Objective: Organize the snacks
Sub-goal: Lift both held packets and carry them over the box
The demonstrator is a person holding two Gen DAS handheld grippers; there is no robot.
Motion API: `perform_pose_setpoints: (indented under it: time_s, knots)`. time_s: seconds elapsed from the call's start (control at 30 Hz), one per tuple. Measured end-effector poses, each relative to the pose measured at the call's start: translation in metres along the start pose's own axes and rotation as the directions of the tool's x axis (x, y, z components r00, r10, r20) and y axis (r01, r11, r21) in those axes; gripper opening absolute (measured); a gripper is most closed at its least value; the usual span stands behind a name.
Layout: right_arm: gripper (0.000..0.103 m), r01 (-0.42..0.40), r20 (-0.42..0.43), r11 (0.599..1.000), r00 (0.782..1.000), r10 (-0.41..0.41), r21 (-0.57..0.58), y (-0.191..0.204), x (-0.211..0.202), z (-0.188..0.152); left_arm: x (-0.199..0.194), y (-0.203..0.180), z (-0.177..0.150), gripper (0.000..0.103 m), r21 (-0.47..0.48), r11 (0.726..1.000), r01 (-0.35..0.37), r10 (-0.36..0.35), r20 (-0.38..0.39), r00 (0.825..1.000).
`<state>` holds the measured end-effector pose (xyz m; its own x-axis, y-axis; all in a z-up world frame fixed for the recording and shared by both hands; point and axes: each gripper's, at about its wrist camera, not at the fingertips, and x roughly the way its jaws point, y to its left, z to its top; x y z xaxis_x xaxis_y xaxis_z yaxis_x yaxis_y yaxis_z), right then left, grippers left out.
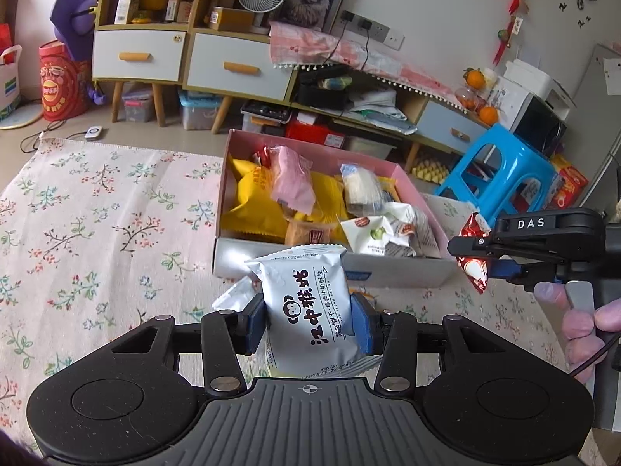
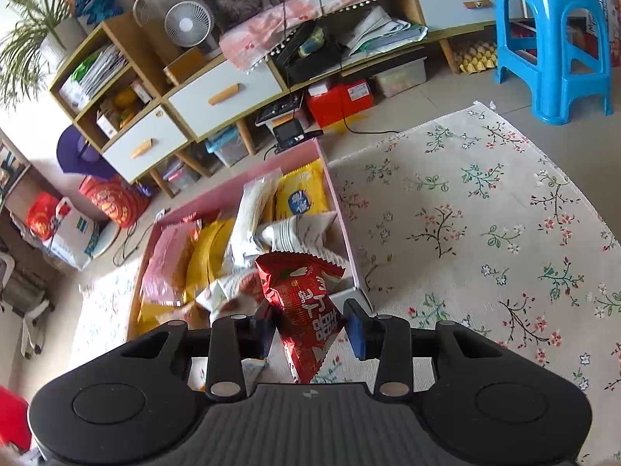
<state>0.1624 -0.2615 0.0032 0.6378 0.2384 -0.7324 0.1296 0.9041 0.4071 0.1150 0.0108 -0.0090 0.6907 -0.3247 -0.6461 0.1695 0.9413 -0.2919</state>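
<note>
A pink box point(image 1: 417, 190) full of snack packets stands on the floral cloth; it also shows in the right wrist view point(image 2: 343, 217). My left gripper point(image 1: 308, 320) is shut on a white snack packet point(image 1: 306, 303) with black lettering, held just before the box's near wall. My right gripper point(image 2: 310, 328) is shut on a red snack packet point(image 2: 306, 303) at the box's near right corner. In the left wrist view the right gripper point(image 1: 475, 256) holds the red packet point(image 1: 473, 268) beside the box's right end.
A floral cloth point(image 1: 97, 225) covers the floor. More white packets point(image 1: 233, 295) lie under my left gripper. A blue stool point(image 1: 504, 171) stands right of the box. Low cabinets point(image 1: 233, 66) with storage bins line the far wall.
</note>
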Motion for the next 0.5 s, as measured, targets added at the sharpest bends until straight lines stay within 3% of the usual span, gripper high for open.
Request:
perform_pose_setpoints:
  time_s: [0.23, 0.5]
  knots:
    - [0.026, -0.058, 0.052, 0.998, 0.997, 0.057, 0.020, 0.009, 0.007, 0.017, 0.018, -0.003, 0.029, 0.043, -0.043, 0.999, 0.016, -0.016, 0.009, 1.000]
    - [0.027, -0.131, 0.088, 0.985, 0.989, 0.122, 0.111, -0.002, 0.025, 0.043, 0.052, -0.020, 0.071, 0.043, -0.006, 1.000, -0.007, 0.008, 0.049, 0.999]
